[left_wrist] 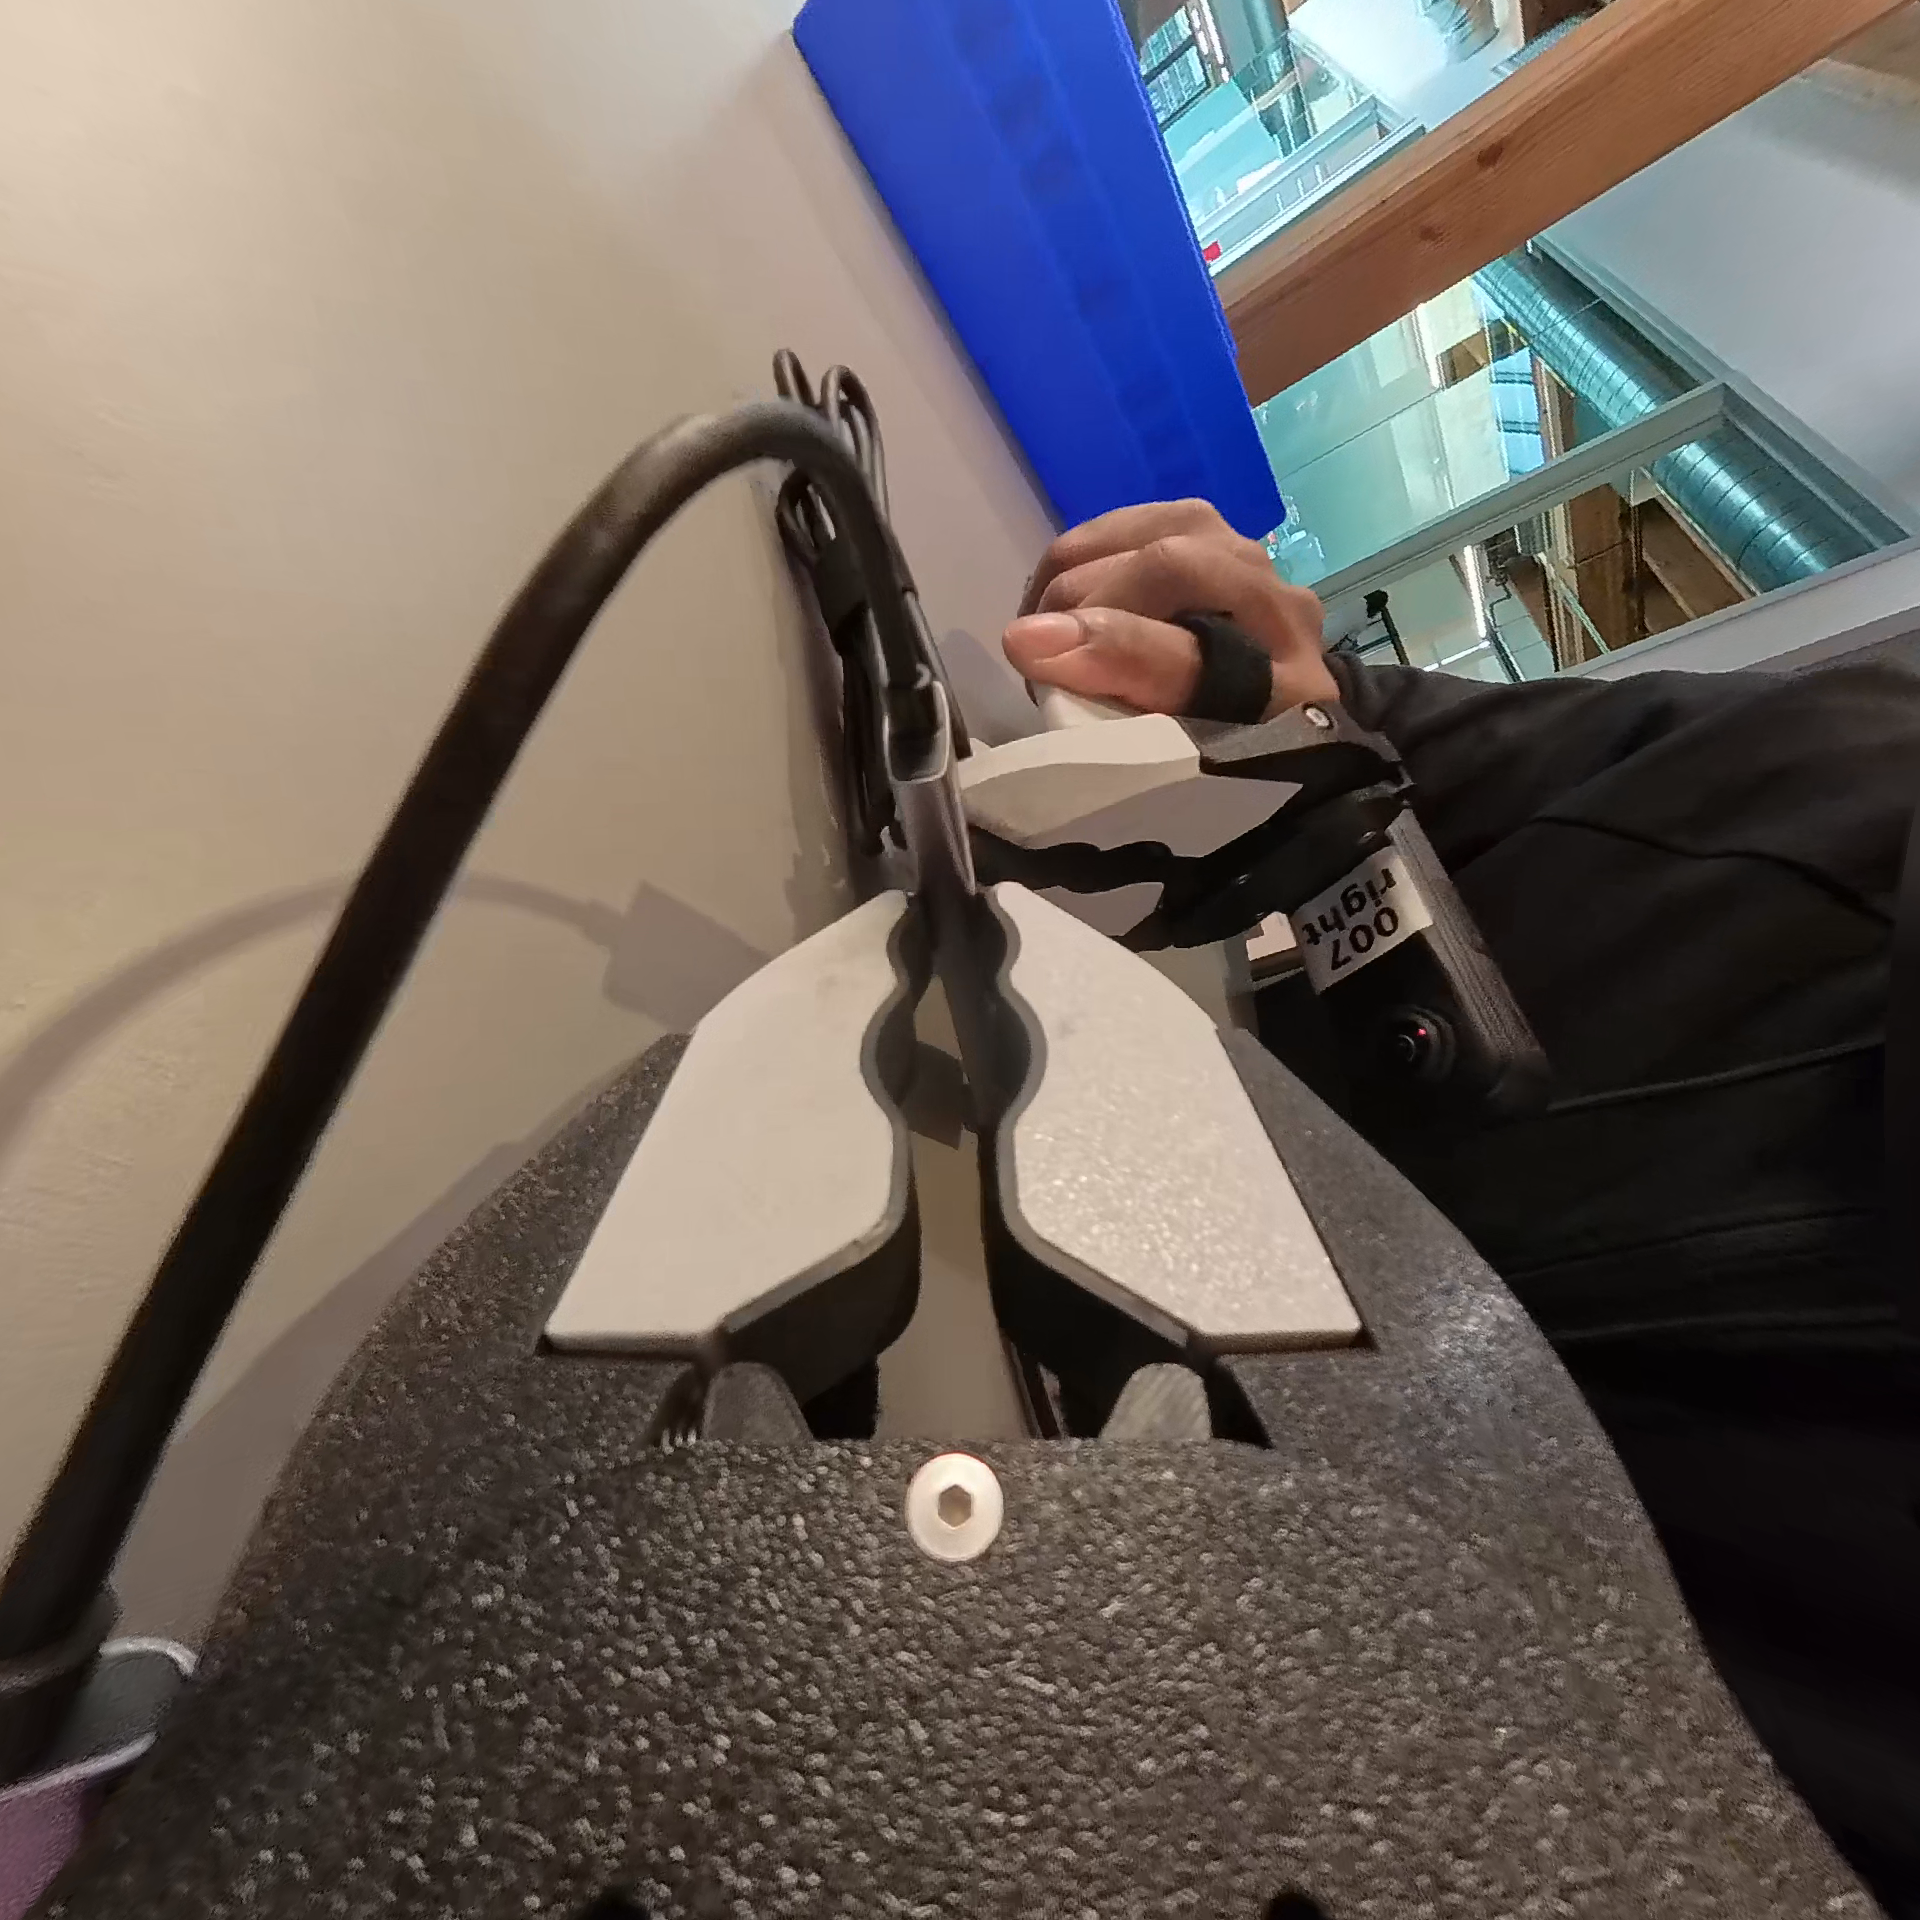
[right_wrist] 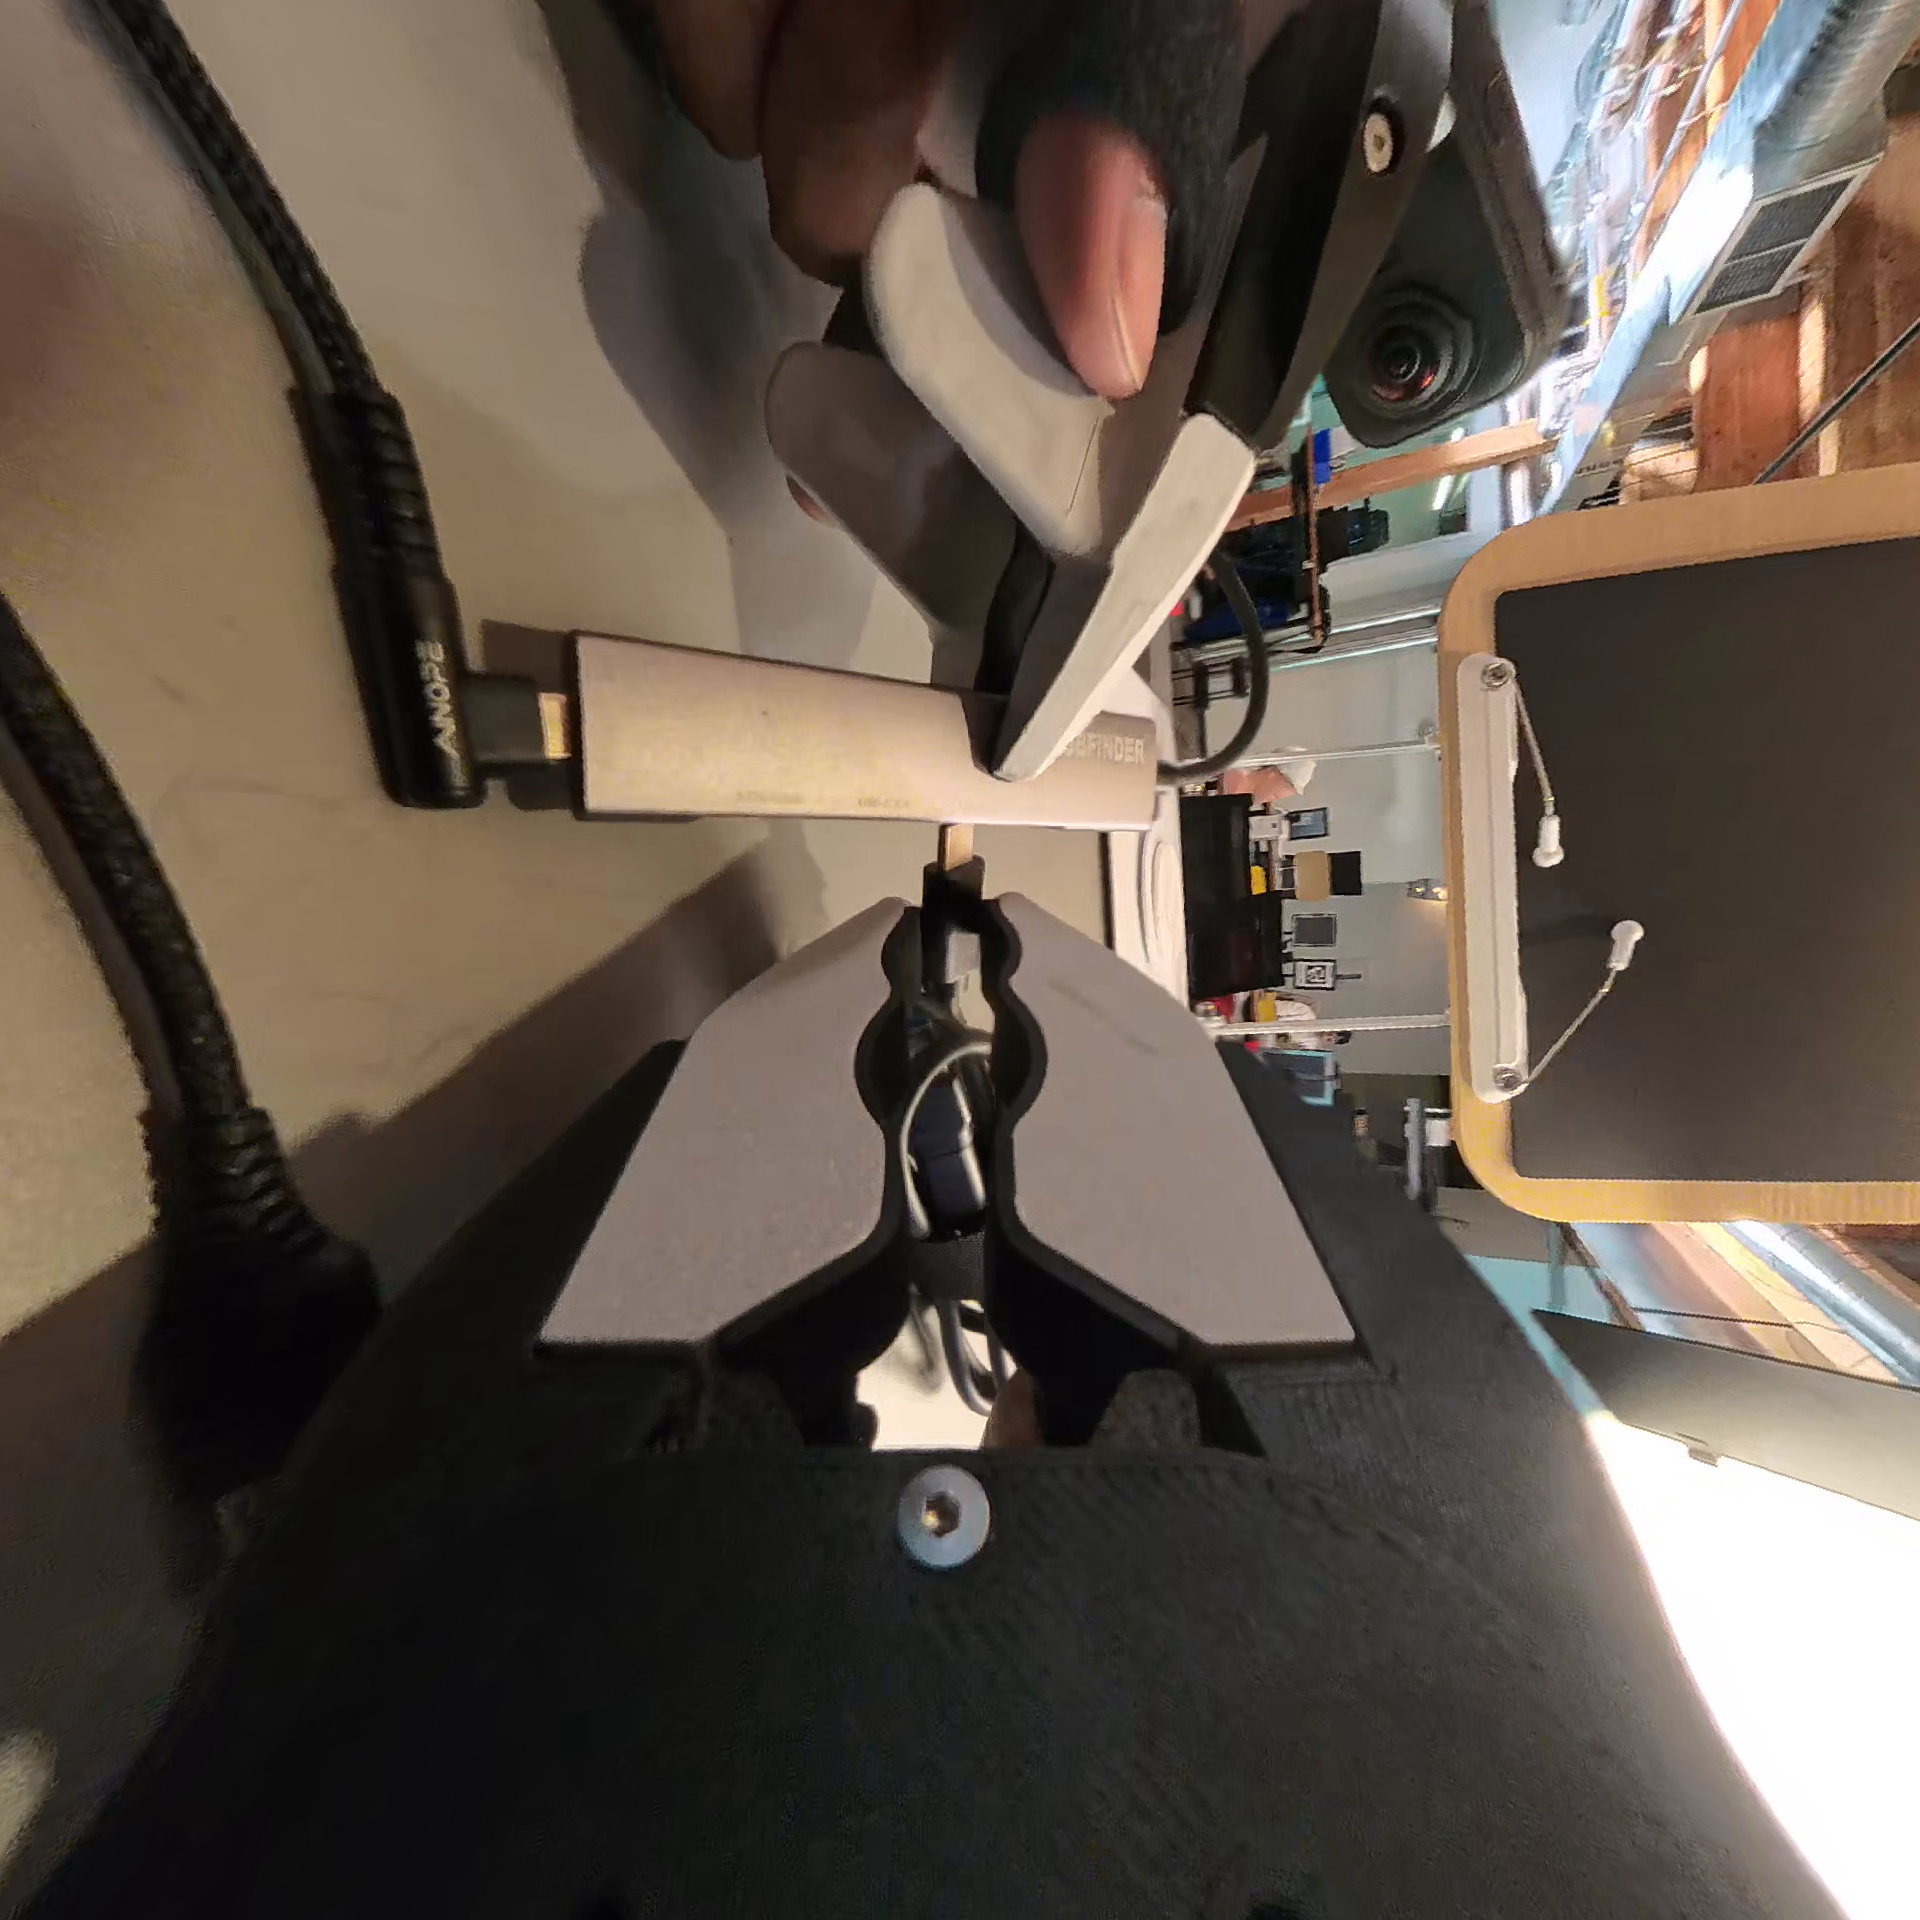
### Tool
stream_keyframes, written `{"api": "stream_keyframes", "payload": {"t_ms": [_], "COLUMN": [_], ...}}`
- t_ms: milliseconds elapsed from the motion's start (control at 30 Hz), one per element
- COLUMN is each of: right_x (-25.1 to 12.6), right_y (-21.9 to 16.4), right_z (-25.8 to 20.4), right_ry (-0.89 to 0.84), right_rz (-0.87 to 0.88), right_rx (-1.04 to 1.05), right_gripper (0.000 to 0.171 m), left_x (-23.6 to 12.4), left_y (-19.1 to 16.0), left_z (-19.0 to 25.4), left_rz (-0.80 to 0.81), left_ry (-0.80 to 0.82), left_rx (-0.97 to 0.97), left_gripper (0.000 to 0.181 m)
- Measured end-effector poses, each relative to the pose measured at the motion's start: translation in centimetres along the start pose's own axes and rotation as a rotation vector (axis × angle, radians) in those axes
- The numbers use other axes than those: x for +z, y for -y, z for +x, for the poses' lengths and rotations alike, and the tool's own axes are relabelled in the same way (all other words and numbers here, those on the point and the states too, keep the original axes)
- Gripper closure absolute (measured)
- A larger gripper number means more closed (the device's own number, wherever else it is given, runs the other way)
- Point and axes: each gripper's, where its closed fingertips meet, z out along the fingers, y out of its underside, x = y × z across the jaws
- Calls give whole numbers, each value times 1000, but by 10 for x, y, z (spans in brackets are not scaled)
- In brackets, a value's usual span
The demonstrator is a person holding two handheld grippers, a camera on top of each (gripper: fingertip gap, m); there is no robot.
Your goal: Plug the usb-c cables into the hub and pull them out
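Right wrist view: grey hub lies flat on pale table. A black braided cable is plugged into its far end. R gripper is nearly closed, pinching a usb-c plug w/ metal tip at the hub's side edge; can't tell if it's in the port. L gripper comes in from above, fingers clamped on the hub's other end. Left wrist view: L gripper is closed on the hub, seen edge-on, cable arching over. R gripper sits just beyond, a hand on it.
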Motion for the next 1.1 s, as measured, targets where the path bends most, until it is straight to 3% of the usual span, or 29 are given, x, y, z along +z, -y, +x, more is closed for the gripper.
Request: {"api": "stream_keyframes", "payload": {"t_ms": [167,400,600,667,1100], "right_x": [1,-2,-1,6,28], "right_y": [-1,-3,-7,-6,-9], "right_z": [-4,-10,-15,-17,-2], "right_ry": [147,563,755,722,355], "right_rz": [28,38,24,15,-97], "right_rx": [147,358,350,328,385], "right_gripper": [160,145,147,156,158], "left_x": [2,3,3,2,-10], "left_y": [0,-1,-1,-1,17], "left_z": [-5,-7,-7,-7,-17], "left_rz": [-6,-13,-15,-14,116], "left_ry": [24,34,32,34,82], "left_rx": [-14,-19,-20,-20,-57], "left_gripper": [171,171,170,170,171]}}
